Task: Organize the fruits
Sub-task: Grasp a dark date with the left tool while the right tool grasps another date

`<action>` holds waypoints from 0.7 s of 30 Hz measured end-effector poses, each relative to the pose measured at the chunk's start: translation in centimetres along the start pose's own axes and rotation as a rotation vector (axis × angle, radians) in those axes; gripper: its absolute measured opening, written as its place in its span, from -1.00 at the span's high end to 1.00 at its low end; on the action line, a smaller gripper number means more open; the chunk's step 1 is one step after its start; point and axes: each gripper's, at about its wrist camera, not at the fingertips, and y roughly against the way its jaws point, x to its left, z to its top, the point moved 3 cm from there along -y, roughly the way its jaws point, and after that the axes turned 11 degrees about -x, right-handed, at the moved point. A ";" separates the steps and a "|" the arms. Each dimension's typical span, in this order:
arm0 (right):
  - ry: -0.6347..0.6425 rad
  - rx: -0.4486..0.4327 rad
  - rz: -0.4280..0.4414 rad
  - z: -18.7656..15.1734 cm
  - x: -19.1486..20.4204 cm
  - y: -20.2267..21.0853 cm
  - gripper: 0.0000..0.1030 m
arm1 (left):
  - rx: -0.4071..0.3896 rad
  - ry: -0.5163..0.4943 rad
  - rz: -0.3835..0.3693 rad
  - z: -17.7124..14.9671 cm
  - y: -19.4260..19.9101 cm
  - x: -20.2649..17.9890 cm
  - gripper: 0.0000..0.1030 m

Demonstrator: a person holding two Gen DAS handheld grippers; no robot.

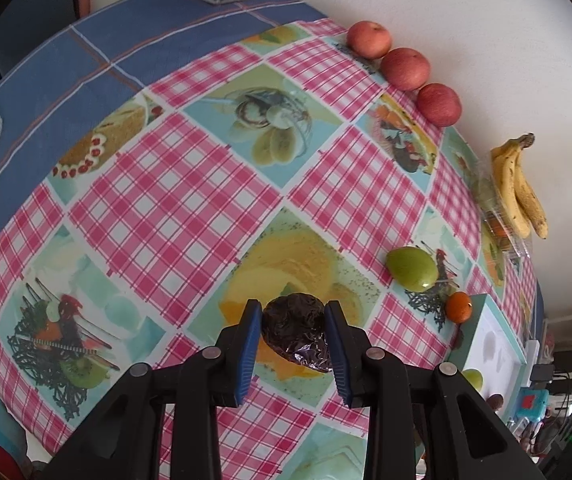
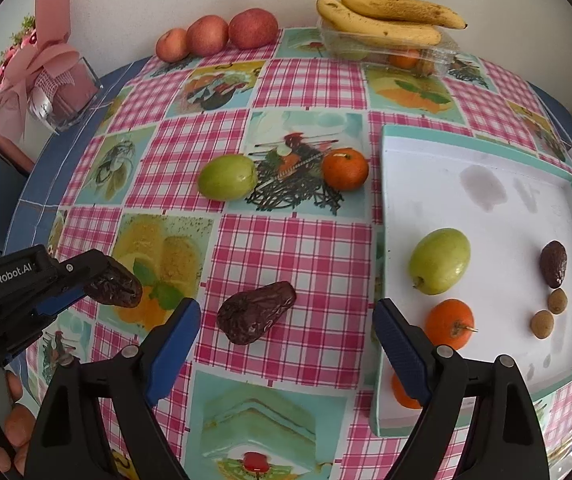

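Dark, wrinkled date (image 1: pixel 294 334) sits clamped in the left gripper (image 1: pixel 293 344) fingers, seemingly just above the tabletop (image 1: pixel 158 184). Right gripper (image 2: pixel 286 344) gapes empty around another date (image 2: pixel 256 312), tray (image 2: pixel 485 152) at three o'clock.

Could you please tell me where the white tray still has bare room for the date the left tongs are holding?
The white tray is bare across its far half, beyond the green fruit. Its near right corner is crowded: a dark date and two small brown fruits. An orange sits near the left rim.
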 end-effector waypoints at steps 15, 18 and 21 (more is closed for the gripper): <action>0.114 0.084 -0.002 -1.1 2.2 -3.6 -0.67 | 0.036 0.023 -0.002 -0.1 -1.4 0.3 0.33; 0.127 0.093 -0.019 -1.2 2.1 -3.9 -0.67 | 0.042 0.028 -0.012 0.0 -1.7 0.3 0.33; 0.126 0.093 -0.016 -1.2 2.0 -4.2 -0.65 | 0.047 0.022 -0.007 0.1 -2.0 0.3 0.33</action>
